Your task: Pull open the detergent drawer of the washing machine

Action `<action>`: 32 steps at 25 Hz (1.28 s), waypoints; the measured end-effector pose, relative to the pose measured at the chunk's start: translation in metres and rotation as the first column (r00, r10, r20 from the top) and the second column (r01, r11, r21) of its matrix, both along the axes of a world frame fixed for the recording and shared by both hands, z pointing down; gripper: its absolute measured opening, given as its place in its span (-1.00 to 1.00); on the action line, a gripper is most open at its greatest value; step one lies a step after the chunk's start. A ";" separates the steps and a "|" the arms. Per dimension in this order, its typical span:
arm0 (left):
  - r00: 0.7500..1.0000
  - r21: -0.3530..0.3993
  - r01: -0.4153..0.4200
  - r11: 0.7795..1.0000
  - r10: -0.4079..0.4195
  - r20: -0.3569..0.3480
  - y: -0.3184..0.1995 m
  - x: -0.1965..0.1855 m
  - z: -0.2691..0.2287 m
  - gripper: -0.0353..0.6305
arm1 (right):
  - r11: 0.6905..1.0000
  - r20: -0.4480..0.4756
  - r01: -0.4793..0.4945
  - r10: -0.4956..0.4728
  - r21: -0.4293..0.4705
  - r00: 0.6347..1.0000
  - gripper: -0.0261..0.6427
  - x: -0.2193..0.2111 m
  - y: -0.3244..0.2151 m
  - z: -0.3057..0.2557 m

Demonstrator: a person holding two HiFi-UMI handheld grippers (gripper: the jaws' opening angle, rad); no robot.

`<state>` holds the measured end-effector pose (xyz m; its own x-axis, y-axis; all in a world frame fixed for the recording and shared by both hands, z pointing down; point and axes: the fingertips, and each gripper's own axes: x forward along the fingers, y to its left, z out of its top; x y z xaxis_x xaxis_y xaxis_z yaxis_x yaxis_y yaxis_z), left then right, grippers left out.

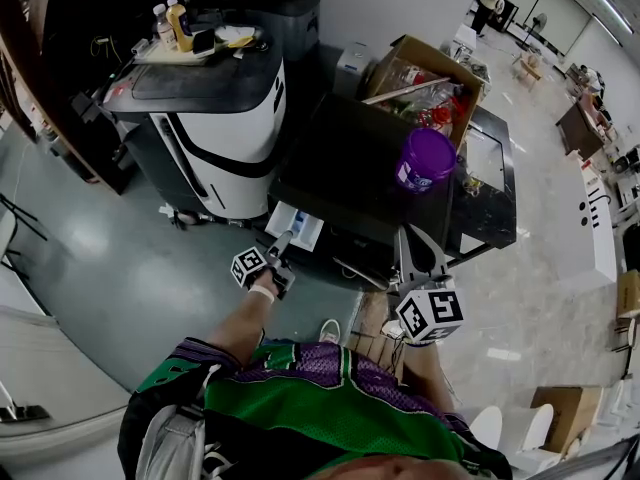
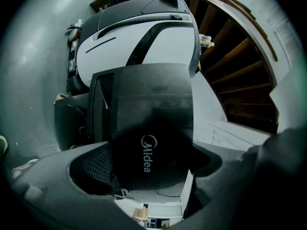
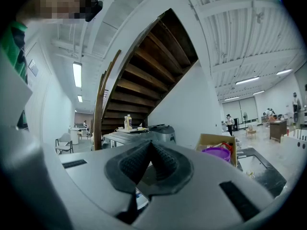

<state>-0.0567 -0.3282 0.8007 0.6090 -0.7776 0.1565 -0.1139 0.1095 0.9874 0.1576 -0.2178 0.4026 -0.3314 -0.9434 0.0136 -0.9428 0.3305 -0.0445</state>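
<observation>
The black washing machine (image 1: 360,183) stands in front of me. Its detergent drawer (image 1: 298,228) is slid out at the front left, with its white inside showing. My left gripper (image 1: 281,244) is at the drawer's outer end. In the left gripper view the black drawer front (image 2: 144,128) with its logo fills the space between the fingers (image 2: 98,164), and the left gripper (image 2: 153,176) is shut on it. My right gripper (image 1: 418,246) hangs by the machine's front right corner. In its own view the right gripper (image 3: 151,146) is shut with nothing between its pads.
A purple bottle (image 1: 425,158) stands on the washer's top, with an open cardboard box (image 1: 425,73) behind it. A white and black machine (image 1: 215,128) with bottles on top stands to the left. A dark staircase (image 2: 235,71) rises beyond. A black sink unit (image 1: 490,183) is at the right.
</observation>
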 end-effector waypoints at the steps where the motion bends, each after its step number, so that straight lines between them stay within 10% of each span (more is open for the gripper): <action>1: 1.000 0.000 -0.001 1.000 0.001 0.000 0.002 -0.001 0.000 0.47 | 1.000 0.000 0.001 -0.001 0.000 1.000 -0.92 -0.001 0.001 0.000; 32: 0.999 -0.003 -0.045 0.999 0.045 0.015 0.031 -0.014 0.001 0.47 | 1.000 -0.021 -0.008 0.007 -0.022 1.000 -0.92 -0.028 0.032 0.004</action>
<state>-0.0710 -0.2970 0.8016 0.6411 -0.7489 0.1678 -0.1335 0.1065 0.9853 0.1296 -0.1857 0.4064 -0.3238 -0.9452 0.0413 -0.9460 0.3227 -0.0317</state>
